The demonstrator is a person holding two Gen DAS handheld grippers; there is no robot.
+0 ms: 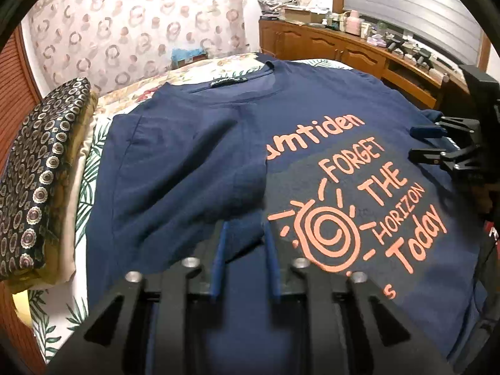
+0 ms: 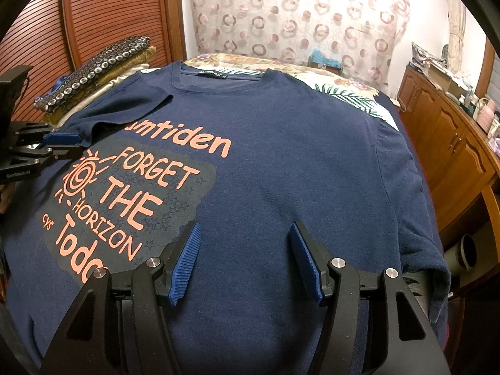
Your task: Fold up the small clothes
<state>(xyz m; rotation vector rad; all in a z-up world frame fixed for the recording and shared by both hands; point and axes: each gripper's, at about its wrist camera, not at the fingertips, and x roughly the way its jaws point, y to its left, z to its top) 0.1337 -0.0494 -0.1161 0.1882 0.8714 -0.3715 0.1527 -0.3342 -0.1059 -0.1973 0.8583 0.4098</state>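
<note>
Pinching the folded sleeve (image 2: 93, 125) at nine o'clock, the left gripper (image 2: 67, 145) is clamped; the right gripper (image 2: 243, 259) gapes empty over the navy T-shirt (image 2: 297, 156).

Two handheld grippers, both of matte black plastic with angular linkage arms and triangular cut-outs. On the right gripper (image 2: 245, 261), ribbed blue pads (image 2: 186, 267) lining each finger, with round silver pivot pins (image 2: 153, 262) on the linkages just behind those pads. On the left gripper (image 1: 244, 261), thin blue pad edges and four of the same silver pins in a row behind them. Seen from the right wrist camera, small white lettering "GenRobot.AI" (image 2: 14, 174) on the black body of the left gripper, below its blue pad.
</note>
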